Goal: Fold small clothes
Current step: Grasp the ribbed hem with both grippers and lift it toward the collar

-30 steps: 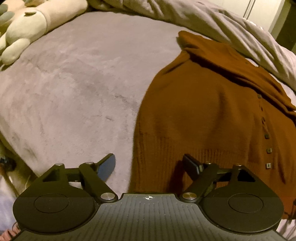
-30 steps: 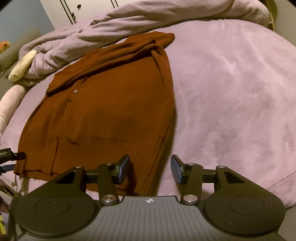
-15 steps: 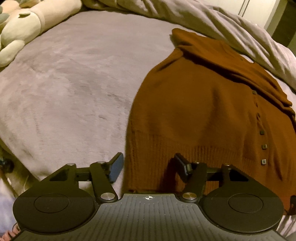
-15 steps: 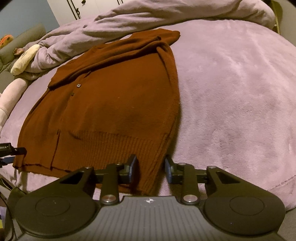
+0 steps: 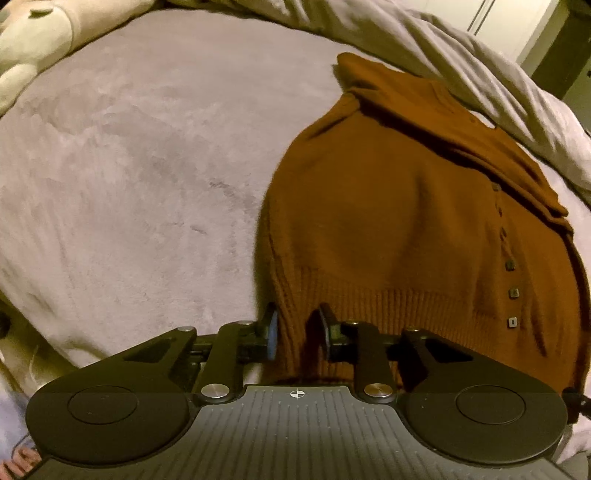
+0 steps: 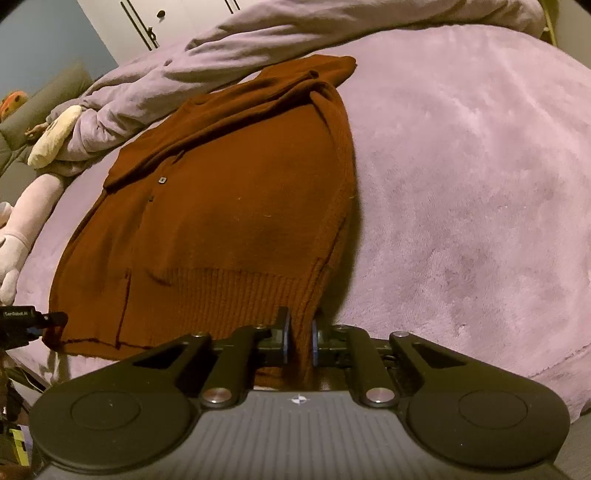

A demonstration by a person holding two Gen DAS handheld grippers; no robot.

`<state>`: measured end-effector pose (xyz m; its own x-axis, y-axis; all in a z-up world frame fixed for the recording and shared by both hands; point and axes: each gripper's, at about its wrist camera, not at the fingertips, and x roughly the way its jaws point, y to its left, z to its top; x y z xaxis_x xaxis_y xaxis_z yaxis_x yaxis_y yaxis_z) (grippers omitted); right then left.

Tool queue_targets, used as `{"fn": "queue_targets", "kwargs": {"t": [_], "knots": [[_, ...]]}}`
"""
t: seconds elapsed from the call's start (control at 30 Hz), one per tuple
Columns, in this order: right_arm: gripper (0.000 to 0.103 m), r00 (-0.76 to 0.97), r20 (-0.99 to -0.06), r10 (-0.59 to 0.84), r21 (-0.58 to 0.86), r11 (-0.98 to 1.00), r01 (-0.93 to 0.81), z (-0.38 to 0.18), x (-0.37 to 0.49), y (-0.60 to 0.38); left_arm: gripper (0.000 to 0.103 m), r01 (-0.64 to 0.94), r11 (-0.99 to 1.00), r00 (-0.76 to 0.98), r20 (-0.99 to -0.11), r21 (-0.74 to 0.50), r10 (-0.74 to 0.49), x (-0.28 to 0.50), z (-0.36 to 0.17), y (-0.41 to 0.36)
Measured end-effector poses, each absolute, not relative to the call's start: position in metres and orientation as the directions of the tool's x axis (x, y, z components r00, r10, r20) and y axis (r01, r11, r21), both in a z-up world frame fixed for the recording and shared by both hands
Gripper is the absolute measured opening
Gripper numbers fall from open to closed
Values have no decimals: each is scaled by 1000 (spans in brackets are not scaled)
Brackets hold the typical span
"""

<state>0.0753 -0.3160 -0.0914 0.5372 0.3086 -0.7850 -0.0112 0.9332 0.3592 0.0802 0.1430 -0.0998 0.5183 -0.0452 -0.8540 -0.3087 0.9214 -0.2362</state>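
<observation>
A rust-brown knitted cardigan (image 5: 406, 221) with small square buttons lies flat on a plush lilac blanket, its sleeves folded across the top; it also shows in the right wrist view (image 6: 229, 214). My left gripper (image 5: 295, 332) is closed on the ribbed hem at the cardigan's near left corner. My right gripper (image 6: 299, 338) is closed on the hem at the near right corner. The left gripper's tip (image 6: 33, 321) shows at the far left edge of the right wrist view, at the hem's other corner.
The blanket (image 5: 129, 177) covers the bed. A rumpled grey duvet (image 6: 277, 40) lies along the back. Cream plush toys lie at the far left (image 5: 33, 37) and beside the duvet (image 6: 55, 133). Wardrobe doors (image 6: 147, 26) stand behind.
Both grippers moved in onto the hem corners and their jaws closed from wide open onto the ribbed fabric. The hem has bunched slightly between the fingers.
</observation>
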Motion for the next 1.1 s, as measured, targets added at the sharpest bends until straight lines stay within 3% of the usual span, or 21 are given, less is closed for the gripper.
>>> {"fn": "queue_targets", "kwargs": {"t": [0.33,0.37,0.43,0.57,0.77,1.1], "knots": [[11,497,-791,357,423,906,22,-94,79,-325,30,-234,940,490,-866,-246,-105,83,-101,147],[11,491,-792,363,429,903,25,-95,79,-325,28,-220,946,486,-868,-238,-106,83,-101,146],[11,483,-792,373,438,898,25,-95,78,-326,14,-188,955,475,-872,-227,-114,85,-100,144],[9,471,-789,394,453,891,14,-96,79,-328,8,-141,958,466,-870,-251,-159,90,-97,144],[7,480,-728,491,577,815,42,-85,90,-344,7,-115,916,524,-807,-383,-272,102,-68,153],[6,594,-612,522,617,785,-55,-37,158,-335,7,-32,902,644,-699,-430,-310,165,-10,140]]}}
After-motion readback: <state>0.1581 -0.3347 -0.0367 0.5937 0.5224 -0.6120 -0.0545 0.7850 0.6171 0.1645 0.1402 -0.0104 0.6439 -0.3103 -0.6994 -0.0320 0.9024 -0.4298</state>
